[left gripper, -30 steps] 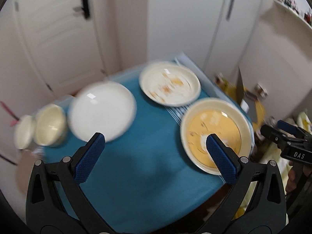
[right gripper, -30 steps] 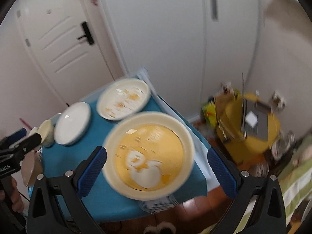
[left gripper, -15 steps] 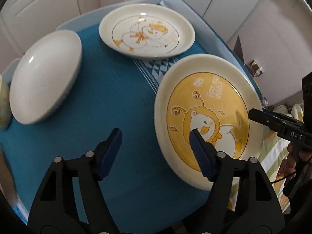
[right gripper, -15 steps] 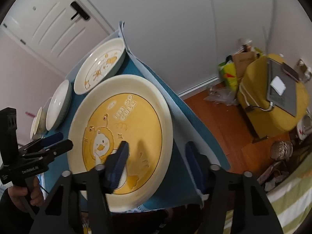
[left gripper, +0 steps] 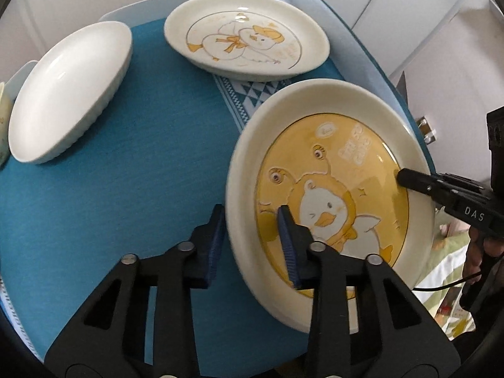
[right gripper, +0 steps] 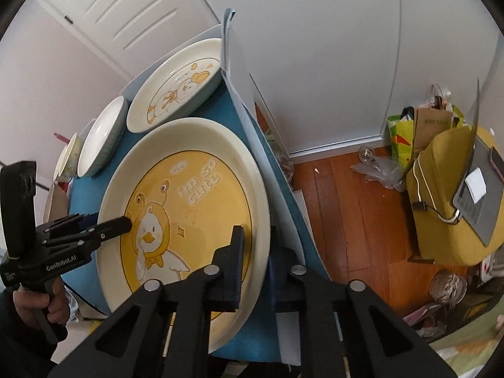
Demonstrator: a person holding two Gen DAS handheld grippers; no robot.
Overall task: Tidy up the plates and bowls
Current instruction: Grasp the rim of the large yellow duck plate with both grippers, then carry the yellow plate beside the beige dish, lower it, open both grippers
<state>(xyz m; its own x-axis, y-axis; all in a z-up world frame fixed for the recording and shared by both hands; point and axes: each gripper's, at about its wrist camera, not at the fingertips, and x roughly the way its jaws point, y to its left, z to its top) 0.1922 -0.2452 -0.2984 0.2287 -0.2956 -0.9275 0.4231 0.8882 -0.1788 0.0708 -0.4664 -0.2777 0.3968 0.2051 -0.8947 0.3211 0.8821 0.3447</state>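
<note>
A large cream plate with a yellow duck picture (left gripper: pixel 334 170) (right gripper: pixel 195 189) lies at the near right of the blue-clothed table (left gripper: pixel 126 163). My left gripper (left gripper: pixel 252 242) is shut on its left rim. My right gripper (right gripper: pixel 256 252) is shut on its right rim. A cream plate with a duck drawing (left gripper: pixel 249 34) (right gripper: pixel 179 85) lies behind it. A white ribbed dish (left gripper: pixel 69 88) (right gripper: pixel 102 135) lies at the left, and a cream bowl (right gripper: pixel 67 157) stands beyond it.
The table's right edge (right gripper: pixel 277 170) drops to a wooden floor (right gripper: pixel 346 208). A yellow chair with a laptop (right gripper: pixel 456 195) and bags (right gripper: pixel 419 126) stand by the wall. A white door (right gripper: pixel 126 15) is behind the table.
Both grippers have moved in and closed their jaws onto opposite rims of the yellow duck plate. One second ago both were wide open above the table.
</note>
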